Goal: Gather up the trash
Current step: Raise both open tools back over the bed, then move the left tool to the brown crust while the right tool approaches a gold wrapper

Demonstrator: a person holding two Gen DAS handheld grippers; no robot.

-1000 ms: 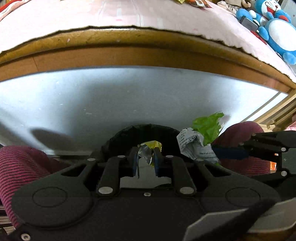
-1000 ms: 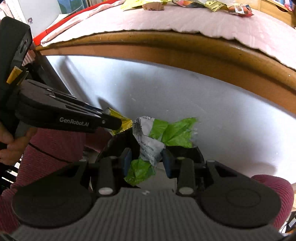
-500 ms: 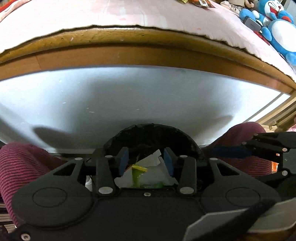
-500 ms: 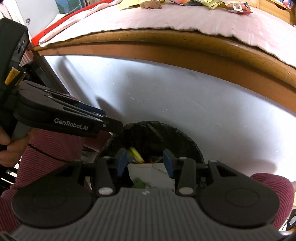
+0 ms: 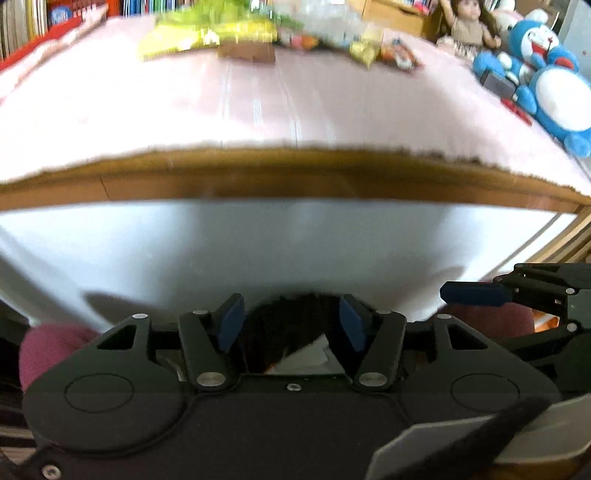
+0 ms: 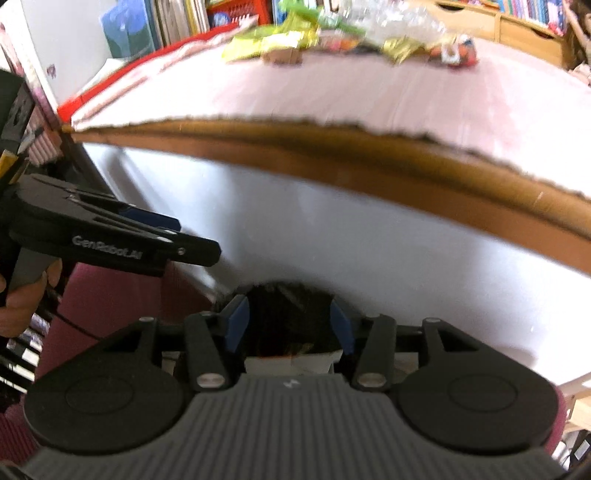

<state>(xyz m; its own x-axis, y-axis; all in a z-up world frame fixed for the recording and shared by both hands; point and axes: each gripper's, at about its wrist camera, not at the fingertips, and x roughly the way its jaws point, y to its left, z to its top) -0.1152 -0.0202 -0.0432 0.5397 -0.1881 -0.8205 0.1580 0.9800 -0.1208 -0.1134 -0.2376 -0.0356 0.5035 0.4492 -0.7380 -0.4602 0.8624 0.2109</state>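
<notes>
Item: two hand-held grippers, both empty, poised over a black-lined bin below a table edge.

Left gripper (image 5: 291,321): lower centre of the left wrist view, jaws spread wide, nothing between the blue pads (image 5: 231,323). Right gripper (image 6: 288,325): lower centre of its own view, likewise wide open and holding nothing. Bin (image 6: 291,317): dark opening directly behind both sets of fingers, white paper scrap (image 5: 308,356) lying inside; placement under the table rim presumably lets litter drop straight in. Remaining trash (image 5: 207,33): blurred yellow-green wrappers and small packets along the top of both frames, at the far side of the pink table cover (image 5: 258,107), well apart from the grippers. Judged: more pieces remain to fetch. Blue plush toys (image 5: 550,85): upper right, not trash.
</notes>
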